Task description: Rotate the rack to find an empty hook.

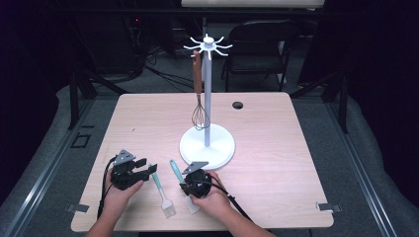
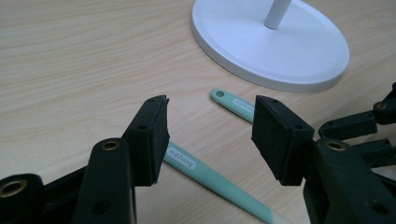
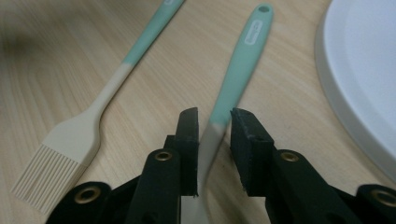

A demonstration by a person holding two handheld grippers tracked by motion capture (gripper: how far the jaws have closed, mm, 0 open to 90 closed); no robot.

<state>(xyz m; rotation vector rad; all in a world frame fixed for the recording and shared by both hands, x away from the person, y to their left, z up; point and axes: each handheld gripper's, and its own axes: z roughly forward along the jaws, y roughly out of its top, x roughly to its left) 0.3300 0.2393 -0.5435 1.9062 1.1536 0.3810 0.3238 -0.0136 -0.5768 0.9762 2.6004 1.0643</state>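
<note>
Two teal-handled utensils lie side by side near the table's front edge: a cream pastry brush (image 1: 163, 195) (image 3: 70, 135) and a spatula (image 1: 175, 171) (image 3: 243, 60). My right gripper (image 1: 190, 185) (image 3: 215, 121) is lowered over the spatula. Its jaws sit close on either side of the handle where teal turns to cream, with thin gaps left, so it is open. My left gripper (image 1: 146, 168) (image 2: 210, 121) stands wide open just above the brush's handle (image 2: 210, 175). The spatula's holed end (image 2: 231, 100) lies just beyond the left gripper's jaws.
A white hook stand (image 1: 207, 145) (image 2: 280, 42) (image 3: 364, 70) rises at the table's middle, its round base just beyond the utensils. A wooden-handled whisk (image 1: 199, 116) hangs from one of its hooks. A cable hole (image 1: 237, 105) is at the back. A chair stands behind the table.
</note>
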